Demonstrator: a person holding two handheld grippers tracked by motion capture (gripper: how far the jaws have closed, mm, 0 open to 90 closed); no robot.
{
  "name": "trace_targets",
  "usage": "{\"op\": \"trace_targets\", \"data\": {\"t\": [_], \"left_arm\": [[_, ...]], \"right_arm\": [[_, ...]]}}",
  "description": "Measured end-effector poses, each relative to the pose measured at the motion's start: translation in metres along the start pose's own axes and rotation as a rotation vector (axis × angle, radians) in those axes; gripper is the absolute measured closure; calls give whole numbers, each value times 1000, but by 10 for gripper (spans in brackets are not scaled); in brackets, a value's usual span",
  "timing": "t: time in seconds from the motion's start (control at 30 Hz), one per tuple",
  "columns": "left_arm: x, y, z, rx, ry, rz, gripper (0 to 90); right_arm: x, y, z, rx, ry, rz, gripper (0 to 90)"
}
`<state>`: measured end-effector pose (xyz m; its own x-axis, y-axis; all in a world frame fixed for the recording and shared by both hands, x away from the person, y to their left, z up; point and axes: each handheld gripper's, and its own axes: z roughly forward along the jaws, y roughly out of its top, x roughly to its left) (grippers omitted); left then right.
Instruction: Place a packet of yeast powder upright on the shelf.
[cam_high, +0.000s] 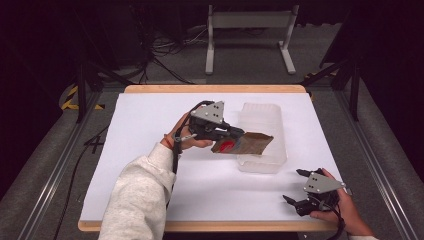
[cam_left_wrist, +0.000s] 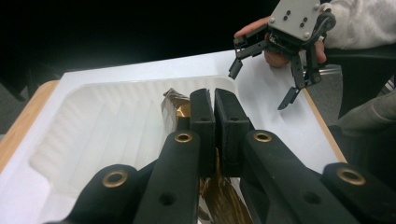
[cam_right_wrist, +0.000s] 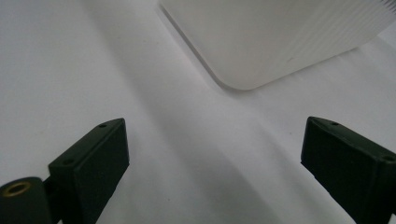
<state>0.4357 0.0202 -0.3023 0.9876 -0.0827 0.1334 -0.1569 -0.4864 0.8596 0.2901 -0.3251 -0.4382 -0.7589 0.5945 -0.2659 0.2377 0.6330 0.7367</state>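
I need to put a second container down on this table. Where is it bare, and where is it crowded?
The white table is bare on its left half, from the sleeve to the left edge, and along the far edge behind the clear tray. It is crowded mid-right: the left gripper holds a brown packet over the tray, and the right gripper sits at the near right corner.

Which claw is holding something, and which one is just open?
The left gripper is pinching the brown packet over the clear plastic tray. The right gripper, near the table's front corner, is wide open.
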Motion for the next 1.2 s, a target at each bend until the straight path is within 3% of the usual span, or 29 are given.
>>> {"op": "trace_targets", "data": {"t": [0.23, 0.3, 0.63, 0.87, 1.03, 1.2], "left_arm": [[10, 12, 31, -5, -52, 9, 869], [13, 17, 36, -33, -66, 6, 869], [14, 30, 49, -74, -90, 7, 871], [12, 25, 25, -51, -60, 17, 881], [12, 22, 9, -8, -50, 44, 881], [14, 19, 5, 20, -113, 55, 880]], "right_arm": [[-1, -2, -1, -3, 2, 0, 82], [-1, -2, -1, -4, 2, -1, 82], [-1, -2, -2, -7, 3, 1, 82], [-1, -3, -1, 0, 4, -2, 82], [0, -2, -1, 0, 5, 3, 82], [0, -2, -1, 3, 5, 1, 82]]}}
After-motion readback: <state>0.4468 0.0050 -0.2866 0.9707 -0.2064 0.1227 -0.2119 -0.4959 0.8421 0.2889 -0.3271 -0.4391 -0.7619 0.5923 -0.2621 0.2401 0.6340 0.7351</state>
